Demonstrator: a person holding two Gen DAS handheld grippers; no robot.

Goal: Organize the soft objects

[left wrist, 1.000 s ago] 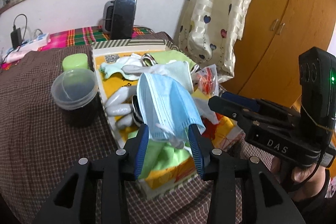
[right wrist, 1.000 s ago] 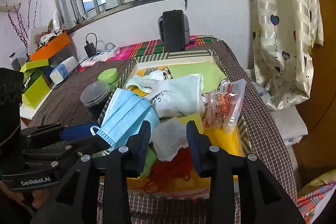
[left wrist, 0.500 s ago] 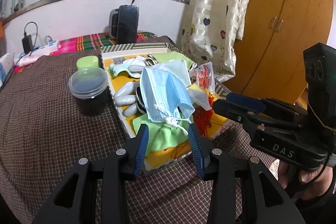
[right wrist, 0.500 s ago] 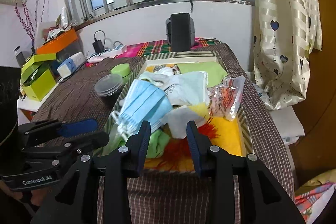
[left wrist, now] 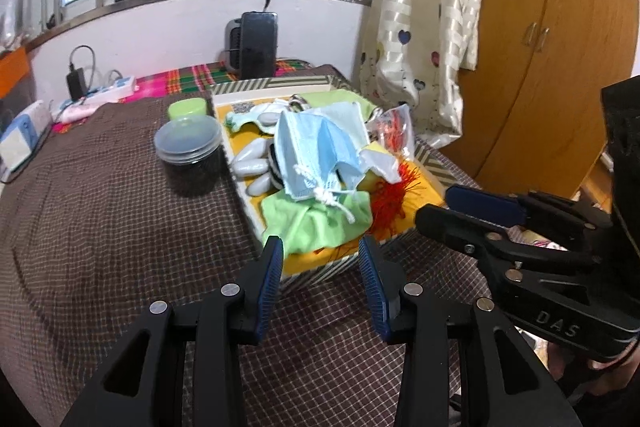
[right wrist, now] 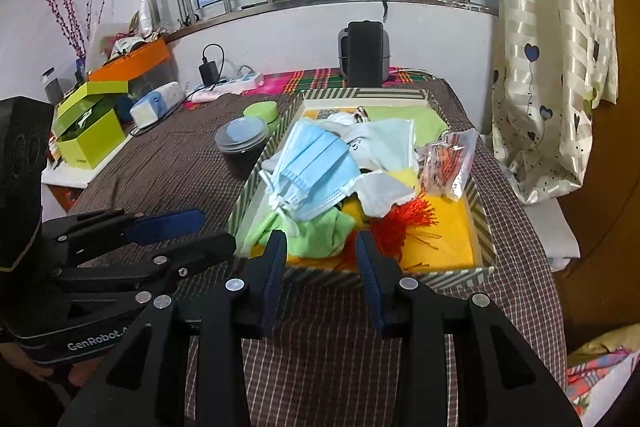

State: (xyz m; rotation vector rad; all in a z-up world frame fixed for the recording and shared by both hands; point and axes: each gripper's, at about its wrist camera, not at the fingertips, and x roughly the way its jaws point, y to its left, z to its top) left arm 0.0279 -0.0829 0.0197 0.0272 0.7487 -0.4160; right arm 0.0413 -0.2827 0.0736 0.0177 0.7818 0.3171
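At the near edge of the table (right wrist: 168, 163), both tools hang short of the striped tray (right wrist: 482, 223), pointing down at it. Left tool (left wrist: 320, 259): jaws partly open, nothing between the pads. Right tool (right wrist: 321, 253): same, partly open and empty.

Soft stuff is all in the tray: blue face mask (right wrist: 316, 171) on top of the pile, its white ear loops trailing over a green cloth (right wrist: 320, 233) at the near-left corner. White cloth piece (right wrist: 384, 191) just right of the mask, pale sock-like item (right wrist: 380, 139) behind it, red fringe (right wrist: 404, 223) on the yellow liner, clear packet (right wrist: 450, 163) leaning on the right wall. White glove (left wrist: 256, 163) peeks out on the left side, under the mask.

My read: between grasps, items dumped in but not sorted, so the task looks like it's in a middle stage. Next move likely needs one tool to come in over the near wall and pinch a single layer. The mask is the easiest pick, but the loops may drag the green cloth.

Hard to see: what's under the pile, the far end of the tray beyond a green sheet (right wrist: 404, 119), and the small dark striped thing under the mask. Contents of the dark jar (left wrist: 190, 163) left of the tray can't be made out. The person's hands are mostly cut off at the frame edges.
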